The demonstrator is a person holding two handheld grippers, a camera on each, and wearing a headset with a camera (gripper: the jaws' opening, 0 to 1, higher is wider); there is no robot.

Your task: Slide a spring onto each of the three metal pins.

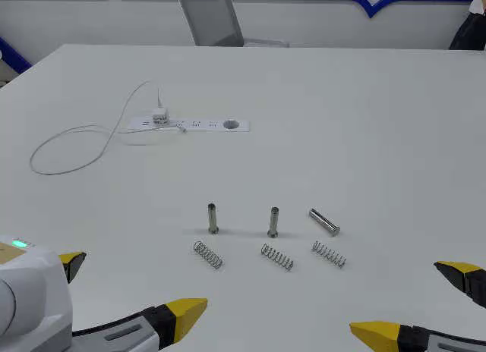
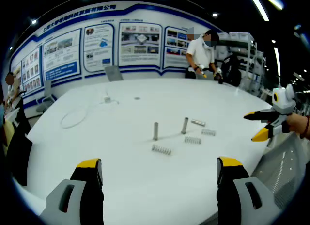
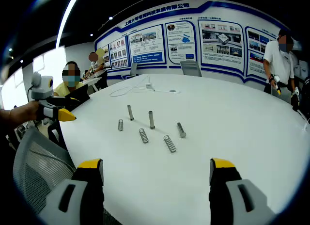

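— Three metal pins out on the white table (image 1: 364, 124), in a row from left to right; left pin (image 1: 213, 218) and middle pin (image 1: 273, 221) standing upright; right pin (image 1: 324, 222) lying flat on its side, at an angle.

— And the springs?

— Three as well, all lying loose on the table, just to the near side of the pins; left spring (image 1: 207, 255) close to the foot of the left pin; middle spring (image 1: 276, 256) close to the middle pin; right spring (image 1: 329, 253) just beside the fallen one; none touching a pin, all three pins bare.

— Grippers?

— Left gripper (image 1: 129, 287) at the near left, jaws spread wide, nothing between the yellow tips; right gripper (image 1: 418, 300) at the near right, likewise spread and holding nothing; both nearer than the springs and well apart from them.

— Same story from the gripper views?

— Yes; in each, yellow tips wide apart at the bottom, row of pins and springs farther out on the table between them.

— Anything farther back?

— Flat white power strip (image 1: 190, 124) on the far part of the table; small white plug (image 1: 159, 115) in it; thin white cable (image 1: 76, 143) looping off to the left; grey chair (image 1: 209, 17) at the far edge; person in a white shirt (image 2: 201, 53) standing by the poster wall (image 2: 121, 40).
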